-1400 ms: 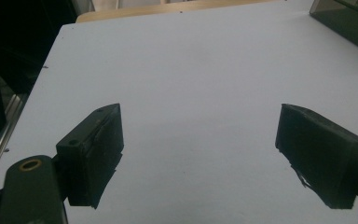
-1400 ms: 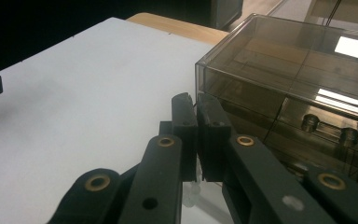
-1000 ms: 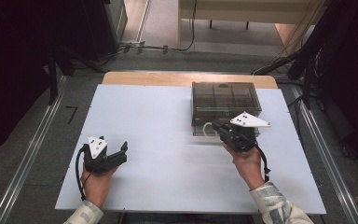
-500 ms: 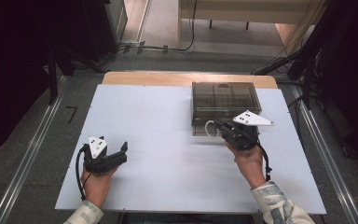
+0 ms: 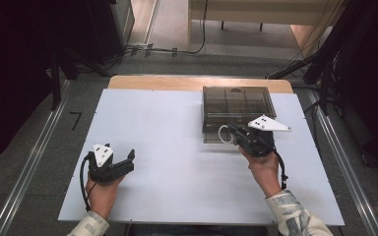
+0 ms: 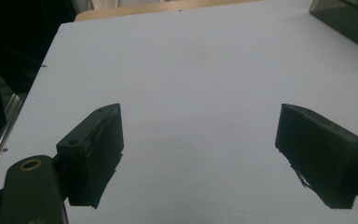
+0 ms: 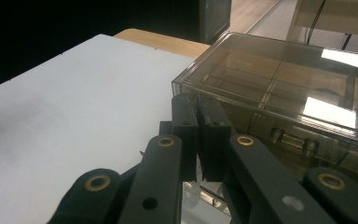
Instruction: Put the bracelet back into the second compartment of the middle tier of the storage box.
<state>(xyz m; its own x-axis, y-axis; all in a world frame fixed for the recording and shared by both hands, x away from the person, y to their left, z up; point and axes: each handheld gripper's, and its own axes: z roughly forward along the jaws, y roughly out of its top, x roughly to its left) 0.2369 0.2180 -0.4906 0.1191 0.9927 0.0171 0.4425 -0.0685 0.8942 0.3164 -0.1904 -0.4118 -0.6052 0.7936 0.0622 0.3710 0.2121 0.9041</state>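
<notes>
Tabletop (image 5: 177, 147), white and broad, lies under both hands. Just ahead of the right hand-held gripper (image 5: 232, 130) sits a smoky transparent compartment box (image 5: 236, 105), lid down, its front latch (image 7: 291, 139) close beside the jaw tips. That hand-held gripper is clenched, its two black jaws pressed together with nothing visibly between them, right at the box's near wall. Well apart, the left hand-held gripper (image 5: 128, 160) rests released over bare tabletop, jaws spread wide, grasping nothing.
</notes>
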